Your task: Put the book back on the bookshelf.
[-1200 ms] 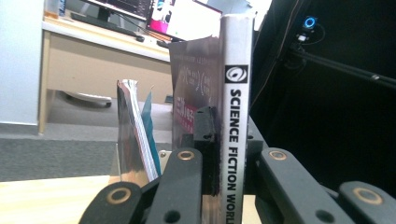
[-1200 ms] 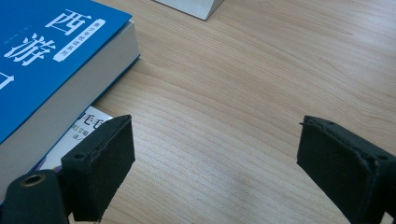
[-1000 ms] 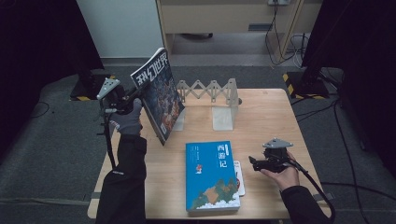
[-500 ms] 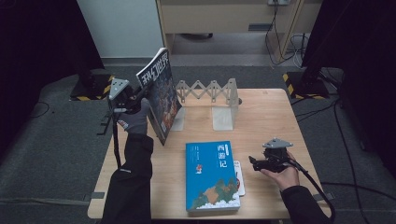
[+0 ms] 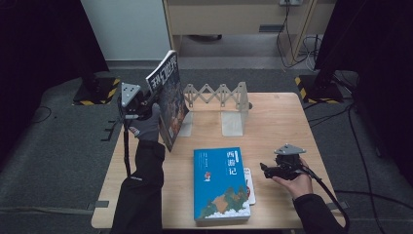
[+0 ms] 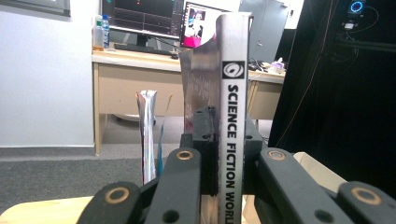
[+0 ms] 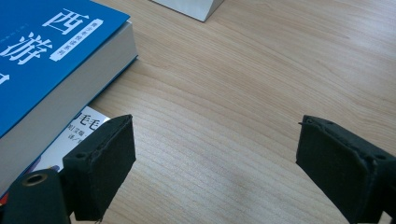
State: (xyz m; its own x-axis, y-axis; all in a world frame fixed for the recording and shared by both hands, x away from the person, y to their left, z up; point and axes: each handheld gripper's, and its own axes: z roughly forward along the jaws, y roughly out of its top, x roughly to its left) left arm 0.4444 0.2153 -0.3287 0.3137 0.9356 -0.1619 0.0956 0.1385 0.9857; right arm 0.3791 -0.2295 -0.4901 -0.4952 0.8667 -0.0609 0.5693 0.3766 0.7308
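**Magazine clamped upright at the table's left edge**

The magazine (image 5: 168,100) stands nearly upright, tilted a little, pinched by the left claw (image 5: 146,105) at its spine edge. In the left gripper view the spine (image 6: 231,116) rises straight up between the two black jaws, which press on it from both sides; the lettering "SCIENCE FICTION WORLD" runs down it. The claw is narrow, holding the magazine. The magazine's lower corner sits just over the left edge of the table (image 5: 287,122), on the far side of the claw from the gloved hand (image 5: 145,126).

Beyond the magazine, away from the left claw, a folding rack (image 5: 216,95) with clear end plates stands on the table's far half, close to the magazine's cover.

The right claw (image 5: 267,170) rests low over the wood near the table's right front, held in a bare hand (image 5: 292,183). Its jaws stand wide apart with only bare tabletop between them, as the right gripper view shows. Just to the left of that claw lies a thick blue book (image 5: 220,183), flat, cover up, with a thin booklet (image 5: 247,185) peeking out from under its edge nearest the claw. The booklet's corner (image 7: 88,128) sits just behind the claw's left pad (image 7: 105,165).
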